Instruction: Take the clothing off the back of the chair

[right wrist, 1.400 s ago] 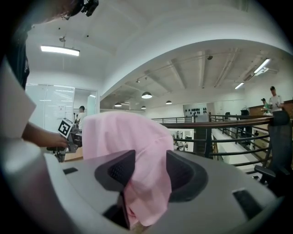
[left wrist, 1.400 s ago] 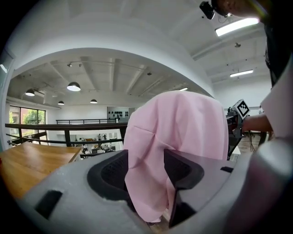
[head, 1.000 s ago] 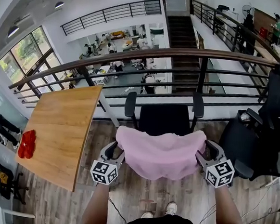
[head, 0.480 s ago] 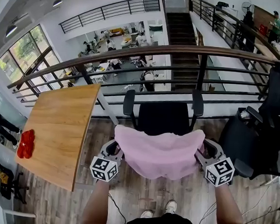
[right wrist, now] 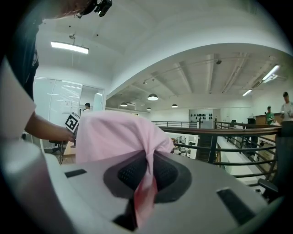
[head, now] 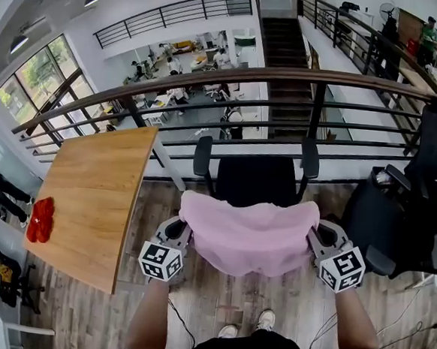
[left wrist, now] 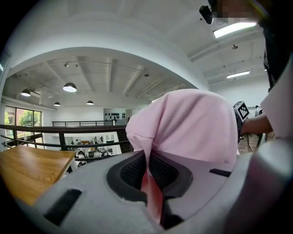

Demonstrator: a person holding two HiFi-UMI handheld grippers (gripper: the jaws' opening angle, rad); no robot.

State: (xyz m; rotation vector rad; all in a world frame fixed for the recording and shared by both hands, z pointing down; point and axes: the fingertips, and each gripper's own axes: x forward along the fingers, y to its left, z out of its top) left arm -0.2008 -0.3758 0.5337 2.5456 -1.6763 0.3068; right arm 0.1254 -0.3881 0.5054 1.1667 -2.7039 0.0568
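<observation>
A pink garment [head: 250,236] hangs over the back of a black office chair [head: 260,182] right in front of me. My left gripper [head: 181,233] has just been closing and is now shut on the garment's left edge; the left gripper view shows pink cloth [left wrist: 183,123] pinched between the dark pads [left wrist: 132,171]. My right gripper [head: 315,238] has also just been closing and is shut on the garment's right edge, where a fold of cloth [right wrist: 146,183] runs down between its jaws. The chair's backrest is hidden under the cloth.
A wooden table [head: 96,198] stands to the left with a red object [head: 42,220] on its near left part. A second black chair [head: 396,214] stands at the right. A railing [head: 286,81] runs behind the chair, with a lower floor and stairs beyond.
Both grippers' jaws have closed onto the garment's two edges. The hands have hardly moved and the garment still hangs over the chair back.
</observation>
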